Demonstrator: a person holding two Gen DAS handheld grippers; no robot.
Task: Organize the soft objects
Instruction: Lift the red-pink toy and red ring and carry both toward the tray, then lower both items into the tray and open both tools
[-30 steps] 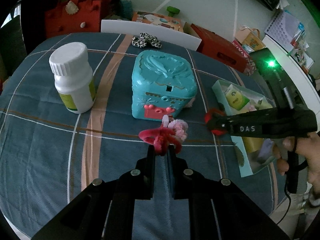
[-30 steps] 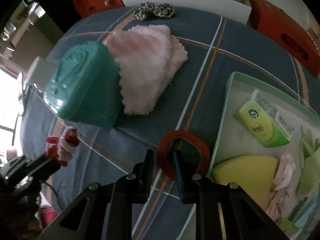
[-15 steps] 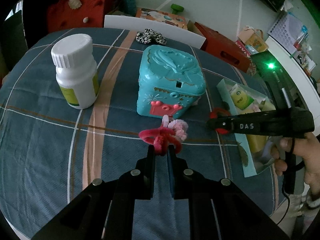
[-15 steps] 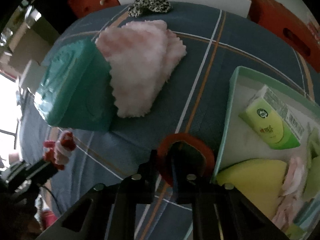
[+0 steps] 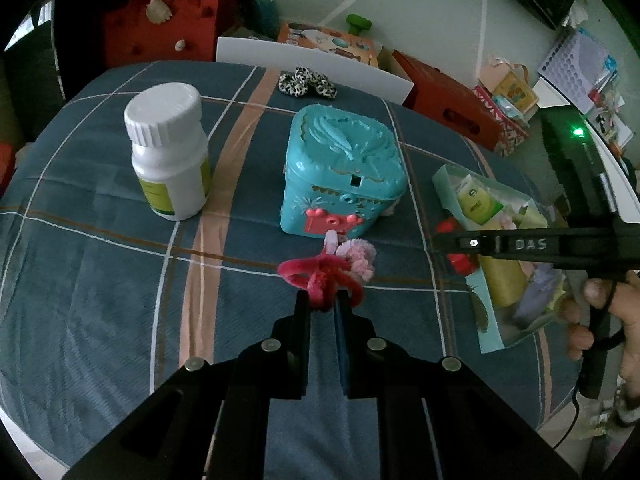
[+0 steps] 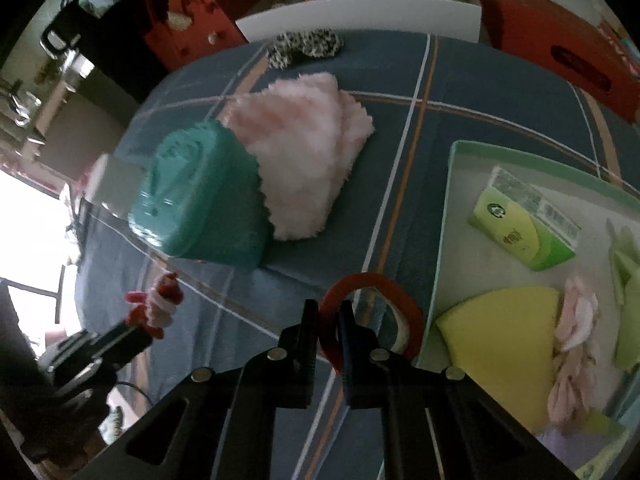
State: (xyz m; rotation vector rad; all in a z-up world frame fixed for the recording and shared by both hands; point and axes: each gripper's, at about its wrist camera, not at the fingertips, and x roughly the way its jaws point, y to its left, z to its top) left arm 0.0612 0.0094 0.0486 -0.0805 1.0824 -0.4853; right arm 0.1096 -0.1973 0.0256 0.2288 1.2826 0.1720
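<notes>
Gripping a red ring at lower centre, just left of the tray rim, the right tongs have just been closing on its band. Lift it clear over the rim before releasing. The left tongs clamp a red fuzzy tie above the tabletop.
</notes>
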